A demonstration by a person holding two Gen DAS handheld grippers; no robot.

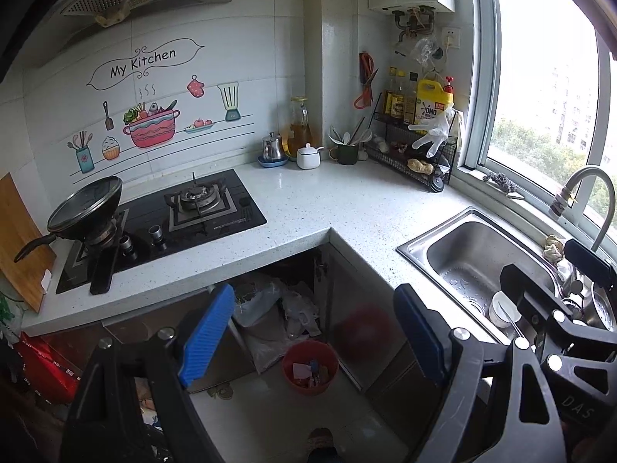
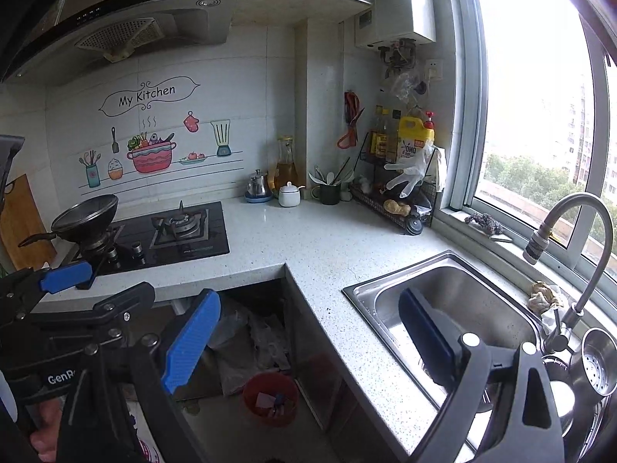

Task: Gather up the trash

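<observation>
left gripper [image 1: 312, 332] gapes wide, empty, above red bin [image 1: 310, 366].

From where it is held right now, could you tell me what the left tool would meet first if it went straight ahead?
Probably the speckled white countertop, near its inner corner edge above the open cabinet. The left tool is open, empty, and nothing stands between it and that edge, though fisheye depth is uncertain. The red plastic trash bin sits lower, on the floor.

Bin: red trash bucket [image 1: 310, 366] [image 2: 270, 399] — round, upright, open-topped.
Contents: paper scraps [image 1: 304, 369] inside, partly filling it.
Place: floor, at the counter's inner corner — before the open cupboard.
</observation>
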